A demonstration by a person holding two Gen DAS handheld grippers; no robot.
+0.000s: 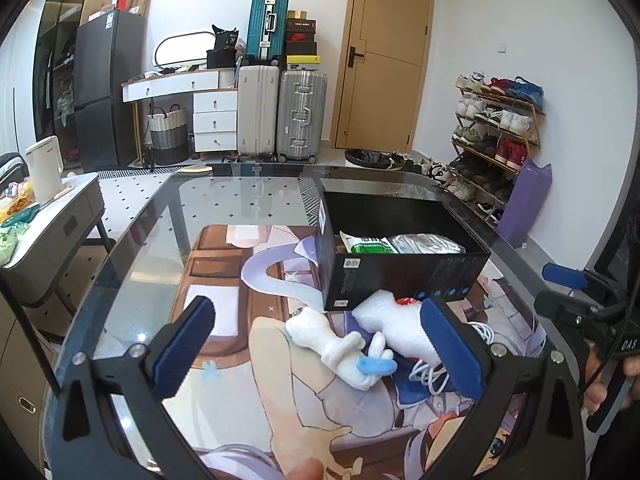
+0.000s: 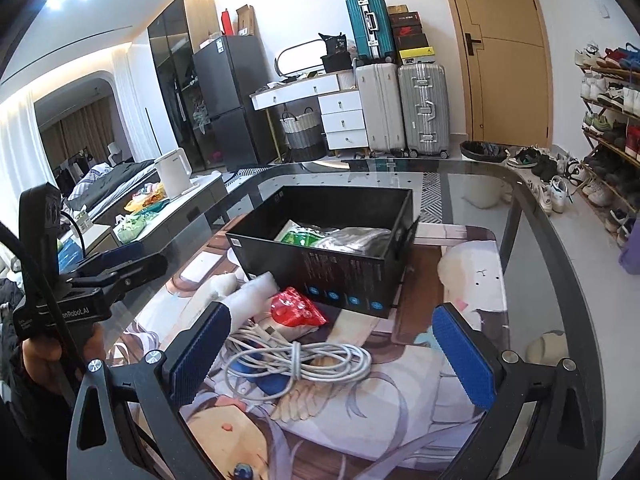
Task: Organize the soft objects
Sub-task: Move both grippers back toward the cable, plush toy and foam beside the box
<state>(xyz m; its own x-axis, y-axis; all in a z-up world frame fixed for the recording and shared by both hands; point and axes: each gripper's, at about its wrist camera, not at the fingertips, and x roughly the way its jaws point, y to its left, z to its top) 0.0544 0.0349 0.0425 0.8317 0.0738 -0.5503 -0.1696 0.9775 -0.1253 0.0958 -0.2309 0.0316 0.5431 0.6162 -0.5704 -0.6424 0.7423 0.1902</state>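
A black open box (image 1: 404, 276) stands on the printed mat; inside lie a green-white packet (image 1: 366, 245) and a silver pouch (image 1: 426, 245). A white plush toy (image 1: 340, 340) with a blue tip lies in front of the box, between the fingers of my open, empty left gripper (image 1: 320, 344). In the right wrist view the box (image 2: 332, 268) stands ahead. A coiled white cable (image 2: 296, 360) and a red packet (image 2: 294, 308) lie in front of it, with the plush (image 2: 248, 292) at left. My right gripper (image 2: 332, 356) is open and empty over the cable.
The mat (image 1: 224, 320) lies on a glass table (image 1: 168, 208). A side table with a white kettle (image 1: 44, 168) stands left. Suitcases (image 1: 280, 116), a door (image 1: 380, 60) and a shoe rack (image 1: 496, 128) are behind. The other gripper (image 1: 580, 296) shows at the right edge.
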